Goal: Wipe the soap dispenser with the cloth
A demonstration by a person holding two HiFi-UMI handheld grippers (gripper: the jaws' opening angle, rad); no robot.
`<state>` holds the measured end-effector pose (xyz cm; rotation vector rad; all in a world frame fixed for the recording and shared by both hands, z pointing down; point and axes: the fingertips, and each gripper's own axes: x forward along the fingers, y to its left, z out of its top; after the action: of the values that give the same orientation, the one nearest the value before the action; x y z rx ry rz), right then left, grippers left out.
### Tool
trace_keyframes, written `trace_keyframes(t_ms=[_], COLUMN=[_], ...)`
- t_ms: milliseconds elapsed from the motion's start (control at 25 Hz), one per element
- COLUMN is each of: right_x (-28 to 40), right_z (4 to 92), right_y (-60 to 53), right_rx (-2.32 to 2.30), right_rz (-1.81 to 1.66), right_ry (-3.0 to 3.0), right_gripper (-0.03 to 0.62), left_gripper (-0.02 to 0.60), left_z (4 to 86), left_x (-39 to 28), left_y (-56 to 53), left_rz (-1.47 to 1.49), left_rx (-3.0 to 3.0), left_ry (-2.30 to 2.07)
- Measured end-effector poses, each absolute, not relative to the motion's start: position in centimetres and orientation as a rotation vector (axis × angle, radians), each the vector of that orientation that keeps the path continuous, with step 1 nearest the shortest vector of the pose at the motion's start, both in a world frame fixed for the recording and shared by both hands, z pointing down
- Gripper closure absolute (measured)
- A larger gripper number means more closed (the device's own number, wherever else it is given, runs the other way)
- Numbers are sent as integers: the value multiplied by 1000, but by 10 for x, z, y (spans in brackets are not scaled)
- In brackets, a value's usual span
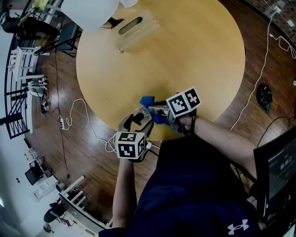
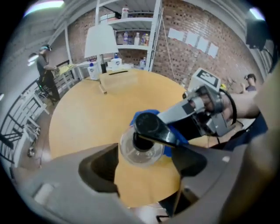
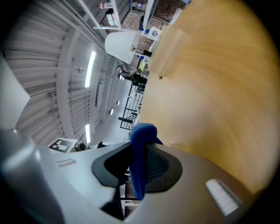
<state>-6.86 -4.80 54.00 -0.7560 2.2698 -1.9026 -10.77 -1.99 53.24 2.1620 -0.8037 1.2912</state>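
Observation:
A clear soap dispenser [image 2: 141, 151] with a black pump head [image 2: 151, 127] stands near the front edge of the round wooden table [image 1: 185, 55]. I look down on it from above in the left gripper view. My left gripper [image 2: 144, 168] is open wide, its pads on either side of the bottle without pressing it. In the head view the left gripper [image 1: 137, 120] points steeply down at the dispenser [image 1: 138, 116]. My right gripper [image 3: 140, 168] is shut on a blue cloth [image 3: 141, 153]. The right gripper [image 1: 156, 111] holds that cloth [image 1: 148, 100] right behind the dispenser.
A wooden box [image 1: 135, 28] with a slot lies at the table's far side beside a white lampshade [image 1: 90, 11]. Cables [image 1: 69, 120] run over the wooden floor. A dark screen [image 1: 277, 169] stands at the right. Shelves [image 2: 131, 37] and a person [image 2: 43, 65] are beyond the table.

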Motion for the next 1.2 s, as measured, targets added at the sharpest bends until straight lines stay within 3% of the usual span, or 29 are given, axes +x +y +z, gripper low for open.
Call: trace_keyframes(t_ms=[160, 560, 960, 1200], right_x=[-70, -66, -70, -64], right_z=[516, 605, 519, 581], right_y=[-55, -44, -56, -55], right_rx=[-723, -846, -737, -821], right_rz=[-1824, -2055, -1836, -1991], right_ry=[2319, 2225, 2264, 2182], right_gripper=[513, 513, 513, 513], left_gripper=[259, 259, 255, 253], left_z=[540, 543, 551, 551], left_x=[-116, -111, -115, -110], left_y=[-26, -27, -29, -30], left_rz=[1398, 1558, 1701, 1763], left_rx=[2235, 2426, 2525, 2551], left_ry=[-838, -508, -239, -158])
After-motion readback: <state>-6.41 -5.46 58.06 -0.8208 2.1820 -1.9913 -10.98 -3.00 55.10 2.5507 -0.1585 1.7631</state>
